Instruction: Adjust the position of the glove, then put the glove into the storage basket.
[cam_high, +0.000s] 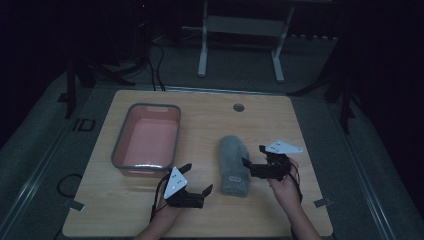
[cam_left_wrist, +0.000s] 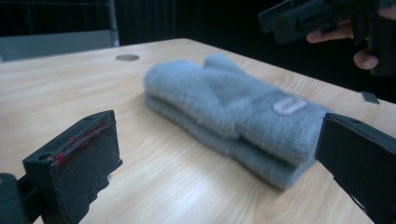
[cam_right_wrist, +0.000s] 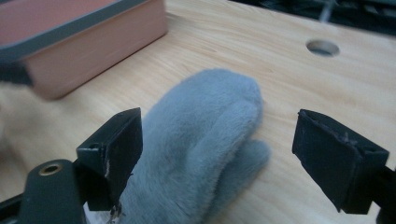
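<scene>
Hovering over: the wooden table (cam_high: 210, 120), both my claws low near its front edge.
Bin: pink, grey-rimmed basin (cam_high: 147, 140) on the left half, apparently empty, just beyond my left claw.
Mittens: grey pair (cam_high: 233, 165), stacked one on the other right of centre, long axis running away from me, cuffs toward me, rounded tips toward the far edge.
Right claw (cam_high: 255, 161): jaws spread wide, nothing held, touching or just beside the mittens' right flank and pointing left across them.
Left claw (cam_high: 196, 180): jaws also wide and empty, a little apart from the cuffs, aimed right at them.
Nearer hand: the right, I judge; the pair lies straight ahead of its jaws, crosswise to them.
Left gripper view adds: two layers, plus a small pale tag (cam_left_wrist: 288, 106) on the top cuff.
Right gripper view adds: thumb (cam_right_wrist: 252, 156) jutting out beside the fingertip end, basin wall behind.
</scene>
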